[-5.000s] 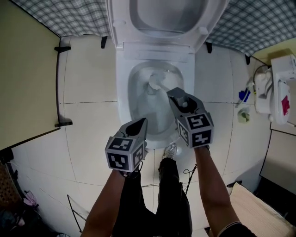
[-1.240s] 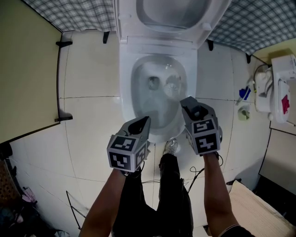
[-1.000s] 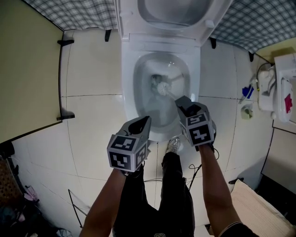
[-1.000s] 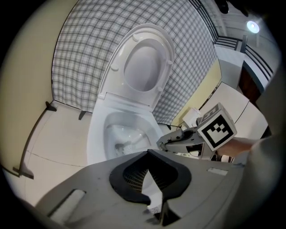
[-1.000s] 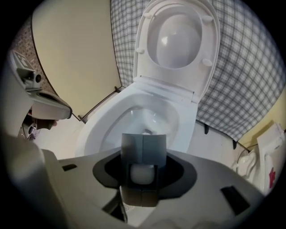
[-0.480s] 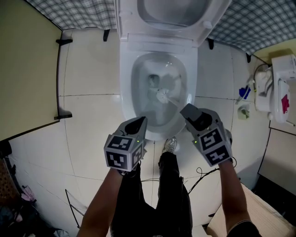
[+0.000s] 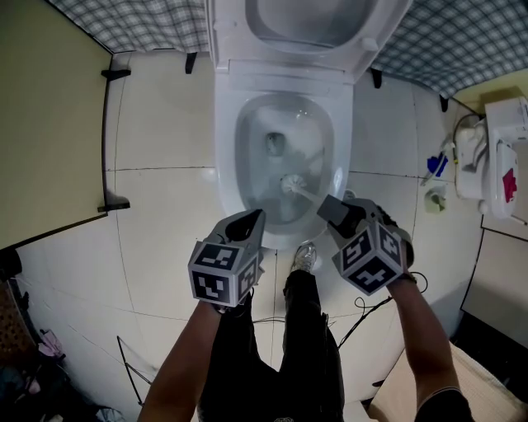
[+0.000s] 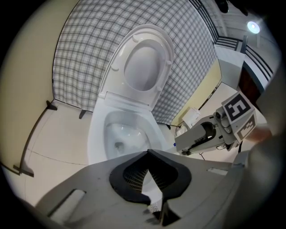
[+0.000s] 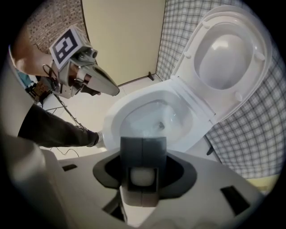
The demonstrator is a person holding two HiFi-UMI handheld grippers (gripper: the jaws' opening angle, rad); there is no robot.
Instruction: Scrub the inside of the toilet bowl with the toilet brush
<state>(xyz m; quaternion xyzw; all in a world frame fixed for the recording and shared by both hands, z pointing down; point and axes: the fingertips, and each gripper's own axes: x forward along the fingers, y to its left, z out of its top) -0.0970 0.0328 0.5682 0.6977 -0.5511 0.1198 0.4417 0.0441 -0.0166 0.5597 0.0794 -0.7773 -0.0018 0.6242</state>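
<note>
The white toilet bowl [image 7: 224, 165] stands open at the top middle of the head view, with water in it. My right gripper [image 7: 328, 206] hangs over the bowl's near right rim and is shut on the toilet brush handle [image 7: 309, 194]. The white brush head [image 7: 290, 183] lies low against the bowl's near inner wall. In the right gripper view the jaws [image 9: 143, 145] clamp the handle's white end [image 9: 142, 176] and hide the brush head. My left gripper [image 7: 254, 218] hovers at the bowl's near left rim, shut and holding nothing [image 8: 148, 152].
The seat and lid [image 7: 305, 25] stand raised against a checked wall [image 7: 462, 41]. A beige partition [image 7: 49, 124] closes off the left. A white fixture [image 7: 503, 157] and small items sit at the right. The person's shoe [image 7: 305, 260] and cables [image 7: 363, 309] lie below the bowl.
My right gripper has drawn back toward the near right and rolled, its marker cube now turned. The brush head slid from the drain toward the bowl's near wall. The left gripper stayed put.
</note>
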